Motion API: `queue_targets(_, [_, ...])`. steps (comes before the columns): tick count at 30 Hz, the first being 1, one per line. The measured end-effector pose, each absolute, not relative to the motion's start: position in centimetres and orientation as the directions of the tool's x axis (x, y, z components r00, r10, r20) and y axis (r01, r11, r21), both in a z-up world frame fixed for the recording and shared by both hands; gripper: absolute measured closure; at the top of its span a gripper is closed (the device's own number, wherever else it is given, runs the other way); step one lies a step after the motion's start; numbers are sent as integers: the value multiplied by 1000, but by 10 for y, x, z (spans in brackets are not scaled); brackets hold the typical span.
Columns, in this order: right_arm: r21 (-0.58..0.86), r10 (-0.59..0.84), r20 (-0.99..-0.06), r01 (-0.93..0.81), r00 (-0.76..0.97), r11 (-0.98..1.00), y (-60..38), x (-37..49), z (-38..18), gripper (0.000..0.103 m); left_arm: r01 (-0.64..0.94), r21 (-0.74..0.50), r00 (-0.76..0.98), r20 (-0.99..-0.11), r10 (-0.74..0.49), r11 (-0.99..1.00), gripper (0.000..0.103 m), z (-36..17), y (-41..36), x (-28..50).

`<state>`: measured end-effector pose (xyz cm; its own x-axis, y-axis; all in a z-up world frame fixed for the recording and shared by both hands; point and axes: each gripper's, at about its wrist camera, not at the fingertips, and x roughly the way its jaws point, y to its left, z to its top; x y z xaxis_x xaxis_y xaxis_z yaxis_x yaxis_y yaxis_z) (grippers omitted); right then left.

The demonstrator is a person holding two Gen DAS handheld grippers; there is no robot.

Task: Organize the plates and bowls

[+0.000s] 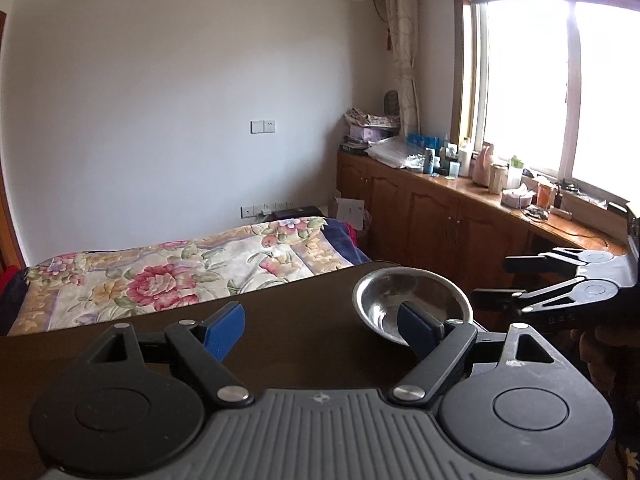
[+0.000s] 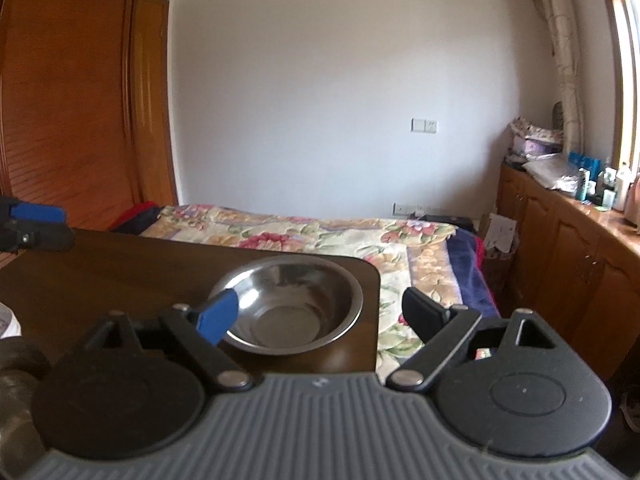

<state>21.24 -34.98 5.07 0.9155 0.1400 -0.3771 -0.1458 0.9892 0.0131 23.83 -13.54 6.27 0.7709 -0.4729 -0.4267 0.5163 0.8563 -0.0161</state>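
Observation:
A steel bowl point(image 1: 412, 304) point(image 2: 288, 304) stands empty and upright on the dark wooden table point(image 1: 300, 312) point(image 2: 120, 272), near its far right corner. My right gripper point(image 2: 320, 316) is open just behind the bowl, and its blue left pad point(image 2: 218, 316) overlaps the bowl's near rim in the picture. Nothing is held between its fingers. My left gripper point(image 1: 320, 328) is open and empty, left of the bowl. In the left wrist view the right gripper point(image 1: 500, 280) reaches in from the right beside the bowl. The left gripper point(image 2: 40, 224) shows at the left edge of the right wrist view.
Beyond the table lies a bed with a floral cover point(image 1: 168, 272) point(image 2: 320, 232). Wooden cabinets with a cluttered top point(image 1: 480, 184) run under the window on the right. A wooden wardrobe point(image 2: 72, 100) stands at the left. A white thing point(image 2: 8, 320) and a blurred grey thing point(image 2: 16, 384) sit at the lower left.

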Motion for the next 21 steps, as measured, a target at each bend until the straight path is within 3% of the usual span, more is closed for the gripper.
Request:
queue_targets(12, [54, 182, -475, -178, 861, 983, -360, 252, 36, 26, 547, -44, 700, -524, -485, 836, 0, 53, -167, 286])
queue_targets(18, [134, 223, -505, -180, 834, 975, -369, 263, 33, 42, 585, -50, 630, -600, -493, 809, 1, 47, -184, 308])
queue_targets(21, [170, 247, -520, -184, 818, 968, -370, 266, 31, 44, 608, -20, 614, -622, -486, 794, 2, 46, -195, 311])
